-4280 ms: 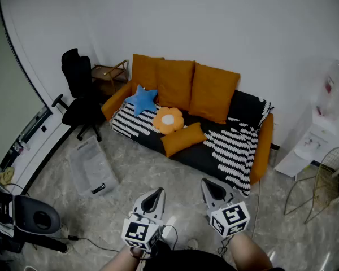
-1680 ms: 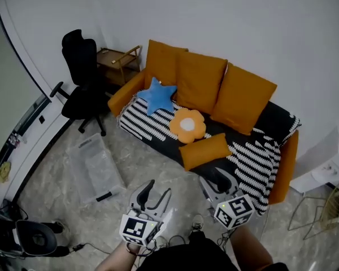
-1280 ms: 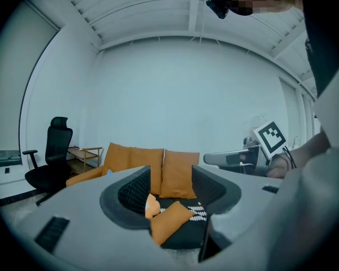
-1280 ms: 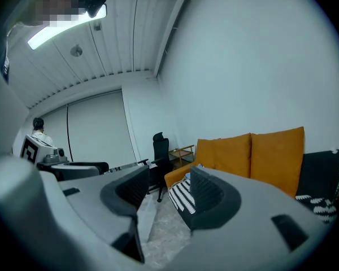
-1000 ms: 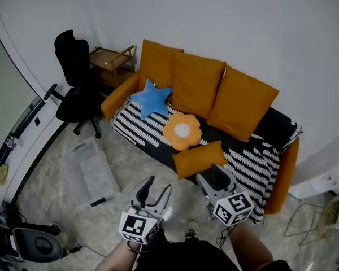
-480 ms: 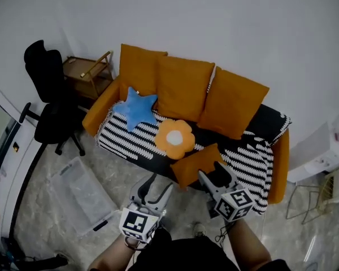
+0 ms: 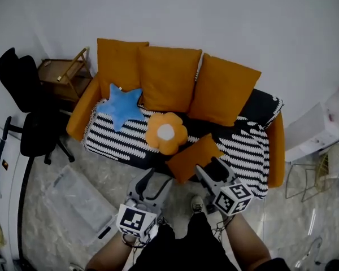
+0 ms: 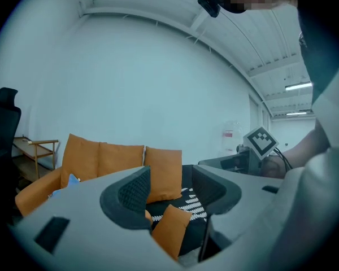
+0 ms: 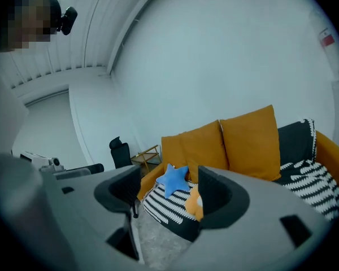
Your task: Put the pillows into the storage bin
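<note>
Both claws are nearer the sofa (image 7: 275, 151) than a second ago. Left claw (image 7: 154, 180) is spread and empty. Right claw (image 7: 210, 168) has just been opening, with nothing between its jaws. Just ahead, the rectangular orange pillow (image 7: 194, 157) lies at the seat edge, with the flower pillow (image 7: 165, 132) and star pillow (image 7: 121, 106) beyond. The clear storage bin (image 7: 79, 199) stands on the floor to the left.

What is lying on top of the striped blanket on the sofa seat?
A blue star pillow, an orange flower pillow and a small orange pillow lie on the striped blanket. The blanket parts under them are covered.
</note>
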Demonstrator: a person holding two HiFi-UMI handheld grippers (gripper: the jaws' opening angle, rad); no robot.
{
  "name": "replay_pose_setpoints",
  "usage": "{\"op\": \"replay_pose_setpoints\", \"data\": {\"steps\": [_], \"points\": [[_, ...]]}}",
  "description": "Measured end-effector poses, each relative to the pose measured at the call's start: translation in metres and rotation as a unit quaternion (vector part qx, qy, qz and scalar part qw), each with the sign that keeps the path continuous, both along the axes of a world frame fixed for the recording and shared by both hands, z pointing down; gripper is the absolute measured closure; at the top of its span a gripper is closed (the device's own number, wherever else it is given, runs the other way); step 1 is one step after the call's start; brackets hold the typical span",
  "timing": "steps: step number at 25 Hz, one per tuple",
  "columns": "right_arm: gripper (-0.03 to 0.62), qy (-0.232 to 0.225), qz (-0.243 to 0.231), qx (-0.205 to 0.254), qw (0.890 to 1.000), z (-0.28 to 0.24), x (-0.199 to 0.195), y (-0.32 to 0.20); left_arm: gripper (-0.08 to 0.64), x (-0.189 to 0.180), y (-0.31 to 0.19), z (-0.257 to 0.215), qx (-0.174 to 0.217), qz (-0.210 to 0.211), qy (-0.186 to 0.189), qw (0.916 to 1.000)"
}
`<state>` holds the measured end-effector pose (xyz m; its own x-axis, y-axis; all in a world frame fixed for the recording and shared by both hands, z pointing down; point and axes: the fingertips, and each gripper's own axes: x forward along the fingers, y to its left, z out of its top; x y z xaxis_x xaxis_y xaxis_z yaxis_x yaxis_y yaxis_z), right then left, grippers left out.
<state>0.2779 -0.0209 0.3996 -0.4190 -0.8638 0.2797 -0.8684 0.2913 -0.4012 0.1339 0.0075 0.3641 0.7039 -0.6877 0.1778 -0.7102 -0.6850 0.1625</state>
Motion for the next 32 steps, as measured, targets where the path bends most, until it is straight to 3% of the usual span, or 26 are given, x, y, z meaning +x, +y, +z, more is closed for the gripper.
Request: {"op": "replay_pose_setpoints", "data": {"steps": [11,20,27,32], "points": [[0.261,-0.05,0.03,-0.118,0.991,0.131,0.066,-0.04,0.344,0.064,-0.043,0.071,-0.063,0.007,-0.031,0.9975],[0.252,-0.095,0.07,-0.226,0.967,0.26,0.118,-0.052,0.344,0.122,-0.077,0.151,-0.127,0.015,-0.044,0.9908],[0.23,-0.157,0.12,-0.295,0.935,0.363,0.135,-0.06,0.344,0.147,-0.093,0.225,-0.164,0.026,-0.045,0.9851],[0.173,-0.232,0.182,-0.313,0.903,0.421,0.144,-0.06,0.344,0.15,-0.09,0.264,-0.182,0.027,-0.041,0.982]]}}
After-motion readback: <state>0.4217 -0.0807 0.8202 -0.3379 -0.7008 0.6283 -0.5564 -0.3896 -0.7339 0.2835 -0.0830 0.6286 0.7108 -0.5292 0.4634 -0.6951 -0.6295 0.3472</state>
